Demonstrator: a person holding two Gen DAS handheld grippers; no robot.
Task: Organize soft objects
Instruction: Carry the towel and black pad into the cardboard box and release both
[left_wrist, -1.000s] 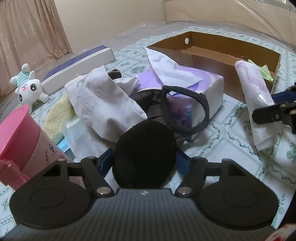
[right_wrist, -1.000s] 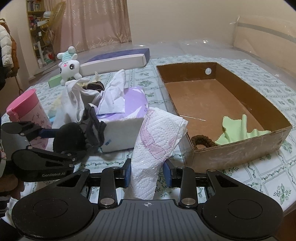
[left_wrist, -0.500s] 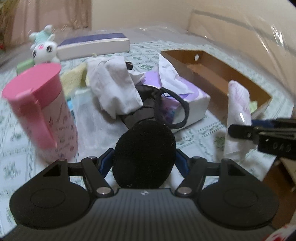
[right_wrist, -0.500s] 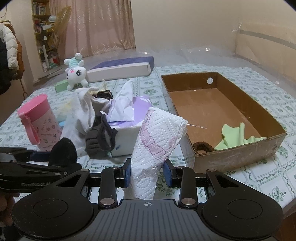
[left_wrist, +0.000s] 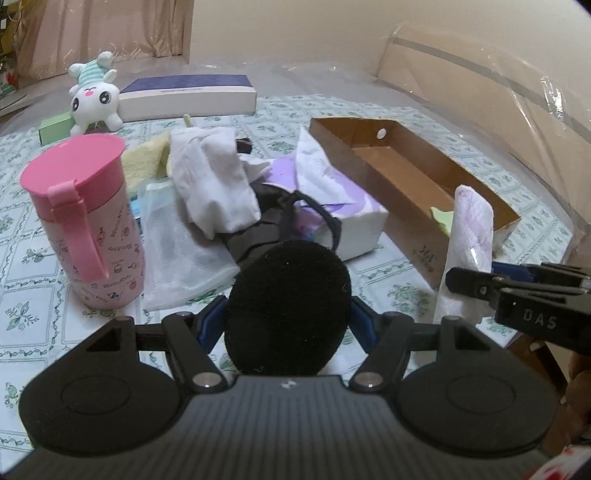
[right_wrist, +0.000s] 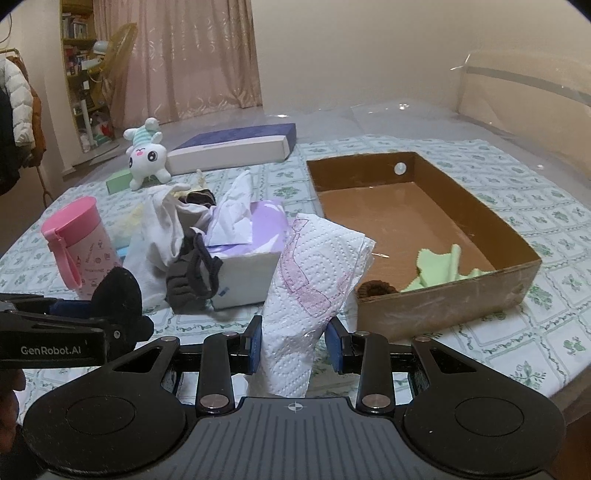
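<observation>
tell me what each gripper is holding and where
Left gripper clamps the black round pad by its sides; right gripper pinches the paper towel near its lower end.

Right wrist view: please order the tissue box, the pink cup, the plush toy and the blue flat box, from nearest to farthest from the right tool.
1. Tissue box: just ahead of the right tool, slightly left.
2. Pink cup: far left, middle depth.
3. Plush toy and blue flat box: both at the back, too close to call.
</observation>
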